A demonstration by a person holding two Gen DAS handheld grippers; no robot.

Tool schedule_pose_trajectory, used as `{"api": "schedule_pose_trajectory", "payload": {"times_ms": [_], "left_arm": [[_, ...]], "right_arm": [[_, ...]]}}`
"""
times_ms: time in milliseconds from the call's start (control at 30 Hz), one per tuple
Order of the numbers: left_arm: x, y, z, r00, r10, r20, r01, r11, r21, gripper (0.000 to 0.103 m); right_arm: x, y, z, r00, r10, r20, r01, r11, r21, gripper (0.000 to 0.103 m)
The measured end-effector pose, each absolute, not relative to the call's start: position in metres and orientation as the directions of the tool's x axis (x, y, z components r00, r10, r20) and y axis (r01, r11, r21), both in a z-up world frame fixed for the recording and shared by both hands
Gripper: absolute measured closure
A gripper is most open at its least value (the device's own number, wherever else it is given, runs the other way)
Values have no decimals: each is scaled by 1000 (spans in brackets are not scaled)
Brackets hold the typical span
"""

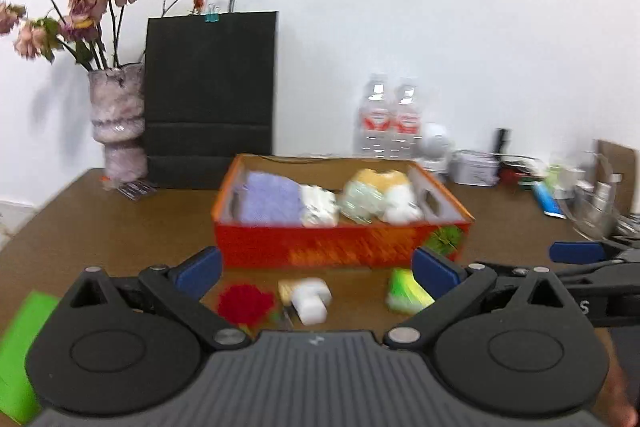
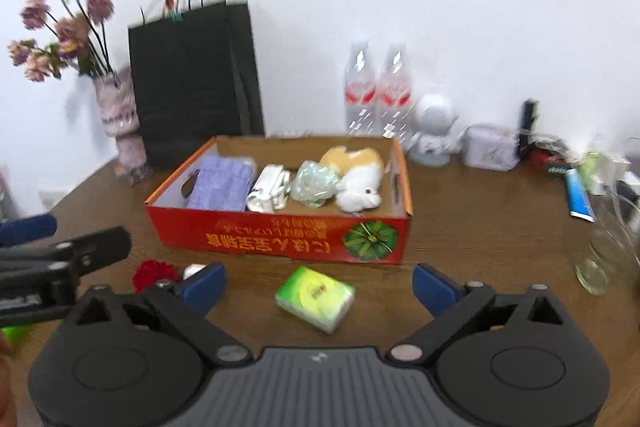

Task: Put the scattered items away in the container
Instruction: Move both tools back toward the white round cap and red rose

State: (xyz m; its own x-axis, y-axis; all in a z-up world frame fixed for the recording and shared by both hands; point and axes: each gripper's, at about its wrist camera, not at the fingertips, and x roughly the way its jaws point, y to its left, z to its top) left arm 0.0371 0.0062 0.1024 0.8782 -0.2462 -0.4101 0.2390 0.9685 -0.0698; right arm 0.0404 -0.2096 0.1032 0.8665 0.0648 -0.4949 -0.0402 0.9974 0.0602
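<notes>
The green plastic-wrapped tissue pack [image 2: 316, 298] lies flat on the brown wood-grain table [image 2: 480, 227], just in front of the orange cardboard box [image 2: 280, 231] and between the fingers of the right gripper [image 2: 318, 281], whose jaws stand wide and hold nothing. It should prove light, soft and slightly slippery, best taken across its short sides. The left gripper [image 1: 316, 273], also wide and empty, faces a red fabric flower [image 1: 246, 303] and a white plastic block [image 1: 310, 301]; a white wall backs the cluttered table.

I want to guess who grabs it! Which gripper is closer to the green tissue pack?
Right. The right gripper has the green tissue pack centred between its open fingers; the left gripper sits further left, the pack by its right finger.
</notes>
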Motion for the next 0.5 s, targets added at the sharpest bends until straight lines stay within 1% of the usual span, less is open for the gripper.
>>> {"api": "schedule_pose_trajectory", "payload": {"times_ms": [67,133,233,333,500], "left_arm": [[19,16,74,873,-244,-423,225,970,-96,0],[7,23,55,868,-227,-441,198,974,-111,0],[-3,27,45,871,-201,-449,169,979,-110,0],[1,22,41,866,-169,-471,160,985,-60,0],[11,8,21,817,-105,-567,159,986,47,0]], "right_arm": [[15,-208,77,882,74,-464,-44,996,76,3],[-1,-206,55,872,87,-482,-47,994,96,3],[-9,-197,40,856,76,-511,-61,997,47,3],[-8,-192,30,837,60,-544,-64,998,11,3],[-7,-190,18,817,54,-574,-72,997,-8,3]]}}
